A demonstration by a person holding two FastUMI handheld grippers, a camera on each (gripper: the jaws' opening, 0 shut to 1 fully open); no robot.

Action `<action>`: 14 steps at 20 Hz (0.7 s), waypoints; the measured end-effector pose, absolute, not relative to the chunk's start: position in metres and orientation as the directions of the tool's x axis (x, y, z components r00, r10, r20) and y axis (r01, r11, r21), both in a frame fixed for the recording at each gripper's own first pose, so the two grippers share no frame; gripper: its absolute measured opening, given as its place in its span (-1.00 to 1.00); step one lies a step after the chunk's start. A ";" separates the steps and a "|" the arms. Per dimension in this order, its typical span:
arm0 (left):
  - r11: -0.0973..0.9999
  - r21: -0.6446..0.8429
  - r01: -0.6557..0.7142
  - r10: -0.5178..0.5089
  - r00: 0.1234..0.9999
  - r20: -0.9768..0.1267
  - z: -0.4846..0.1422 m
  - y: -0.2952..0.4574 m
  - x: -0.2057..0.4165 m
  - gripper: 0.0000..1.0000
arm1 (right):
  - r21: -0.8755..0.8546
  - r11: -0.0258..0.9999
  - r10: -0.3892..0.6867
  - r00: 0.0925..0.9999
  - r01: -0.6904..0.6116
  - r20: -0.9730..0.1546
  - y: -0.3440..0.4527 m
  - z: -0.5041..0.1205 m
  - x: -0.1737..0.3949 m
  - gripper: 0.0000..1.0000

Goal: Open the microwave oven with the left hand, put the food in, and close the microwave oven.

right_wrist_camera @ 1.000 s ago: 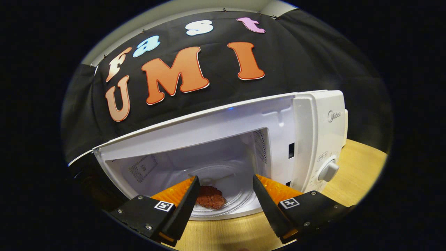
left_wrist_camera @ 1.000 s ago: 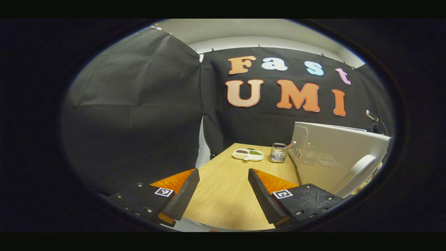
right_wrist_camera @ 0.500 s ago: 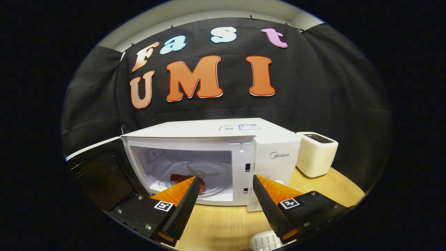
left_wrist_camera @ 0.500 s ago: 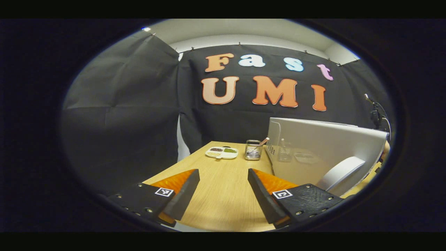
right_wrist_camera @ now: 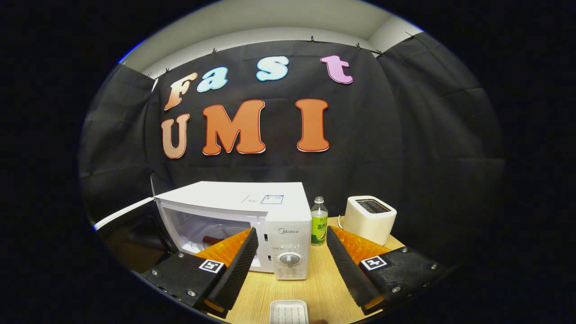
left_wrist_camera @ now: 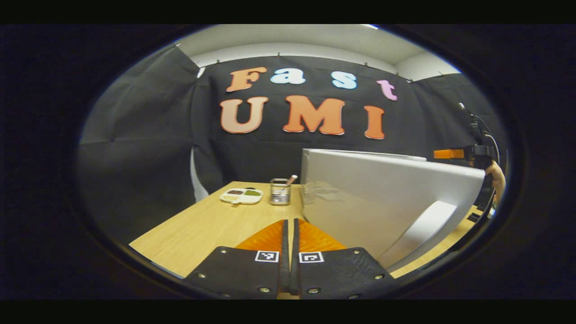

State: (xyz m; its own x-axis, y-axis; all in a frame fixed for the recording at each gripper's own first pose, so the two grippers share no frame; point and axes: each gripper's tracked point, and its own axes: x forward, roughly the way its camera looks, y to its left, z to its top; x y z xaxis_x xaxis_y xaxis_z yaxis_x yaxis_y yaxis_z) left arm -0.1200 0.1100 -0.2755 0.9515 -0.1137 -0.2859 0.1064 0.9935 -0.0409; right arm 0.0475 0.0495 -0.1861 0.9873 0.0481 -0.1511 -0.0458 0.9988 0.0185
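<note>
In the right gripper view the white microwave (right_wrist_camera: 252,202) stands on the wooden table with its door (right_wrist_camera: 123,216) swung open to the left. A dark red piece of food (right_wrist_camera: 211,240) lies inside the cavity. My right gripper (right_wrist_camera: 291,252) is open and empty, pulled back from the oven. In the left gripper view the outer face of the open microwave door (left_wrist_camera: 373,198) stands just right of my left gripper (left_wrist_camera: 290,225), which is shut with nothing between its fingers. Its pale curved handle (left_wrist_camera: 420,231) runs along the lower right.
A white toaster (right_wrist_camera: 370,218) and a green-labelled bottle (right_wrist_camera: 318,221) stand right of the microwave. A small white tray (right_wrist_camera: 289,311) lies at the near table edge. At the table's far end sit a divided dish (left_wrist_camera: 241,195) and a metal cup holder (left_wrist_camera: 280,192).
My left gripper has shut from open and swung toward the door's outer face. My right gripper has drawn back out of the microwave, leaving the food inside.
</note>
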 end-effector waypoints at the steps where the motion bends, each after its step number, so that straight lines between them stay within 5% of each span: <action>1: 0.990 -0.032 0.136 -0.140 0.950 -0.280 -0.273 0.096 -0.119 -0.95 | 0.022 0.999 0.043 0.988 -0.040 -0.149 0.044 -0.182 0.047 0.89; 14: 0.945 -0.070 0.319 -0.325 0.898 -0.297 -0.279 -0.004 -0.105 -0.97 | 0.011 1.000 -0.006 0.992 0.007 -0.125 -0.017 -0.150 0.025 0.89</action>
